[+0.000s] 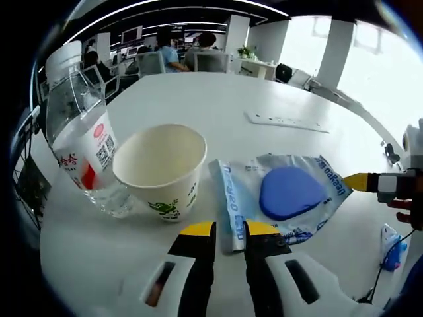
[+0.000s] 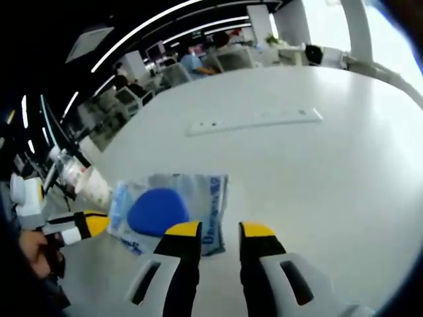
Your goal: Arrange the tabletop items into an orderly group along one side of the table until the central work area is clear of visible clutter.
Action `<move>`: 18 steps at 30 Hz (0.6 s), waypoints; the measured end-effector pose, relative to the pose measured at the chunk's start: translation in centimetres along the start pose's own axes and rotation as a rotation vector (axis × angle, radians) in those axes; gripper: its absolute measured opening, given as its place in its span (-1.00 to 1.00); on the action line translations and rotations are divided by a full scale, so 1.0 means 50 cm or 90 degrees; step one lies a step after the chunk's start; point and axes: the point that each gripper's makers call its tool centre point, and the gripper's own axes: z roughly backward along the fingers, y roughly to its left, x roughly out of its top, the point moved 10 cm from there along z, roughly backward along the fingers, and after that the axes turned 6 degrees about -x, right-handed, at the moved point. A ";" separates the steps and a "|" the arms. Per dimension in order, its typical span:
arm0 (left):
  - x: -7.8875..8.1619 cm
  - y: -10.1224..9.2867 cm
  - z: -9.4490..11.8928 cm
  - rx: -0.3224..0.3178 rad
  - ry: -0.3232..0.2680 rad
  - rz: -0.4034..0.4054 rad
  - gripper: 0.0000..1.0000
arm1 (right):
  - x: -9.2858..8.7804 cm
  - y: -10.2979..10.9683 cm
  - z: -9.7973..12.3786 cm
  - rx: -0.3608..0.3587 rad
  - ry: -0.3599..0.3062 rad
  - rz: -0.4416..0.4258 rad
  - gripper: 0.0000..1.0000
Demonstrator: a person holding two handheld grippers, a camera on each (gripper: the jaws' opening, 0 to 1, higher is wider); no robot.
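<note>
Lying flat on the white worktop (image 1: 218, 99): a clear pouch (image 1: 281, 198) with blue print, partly readable as "deyeo" along its edges, holding a blue rounded pad (image 1: 291, 191). Standing just left of it in the left gripper view, a paper cup (image 1: 162, 168), cream-coloured, with a small green leaf mark low on its wall, empty inside. Touching or nearly touching the cup's far side, a tilted clear bottle (image 1: 82, 142) with a white cap and a red-and-white label bearing a QR code; other writing too small to read. Farther back, a flat white power strip (image 1: 287, 121), well apart from the rest.

Left gripper (image 1: 230, 230): yellow-tipped fingers slightly apart, the pouch's near edge in the gap, grip on it not certain. Right gripper (image 2: 220, 230): fingers apart, holding nothing, just beside the pouch's corner. Same pouch (image 2: 175, 205) and pad in the right gripper view, cup and bottle at far left.
</note>
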 end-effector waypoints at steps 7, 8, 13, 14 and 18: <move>0.003 -0.002 -0.013 -0.005 0.006 -0.002 -0.71 | 0.000 0.008 -0.020 0.002 0.016 0.003 -0.70; 0.004 -0.002 -0.015 -0.005 0.007 -0.003 -0.71 | -0.001 0.008 -0.023 0.002 0.017 0.006 -0.70; 0.005 -0.001 -0.023 -0.004 0.010 0.001 -0.73 | -0.004 0.009 -0.029 0.003 0.026 0.004 -0.76; 0.004 -0.001 -0.024 -0.004 0.010 0.001 -0.73 | -0.004 0.009 -0.029 0.004 0.026 0.003 -0.80; 0.003 -0.001 -0.028 0.001 0.012 0.003 -0.74 | -0.005 0.007 -0.032 -0.001 0.028 0.002 -0.88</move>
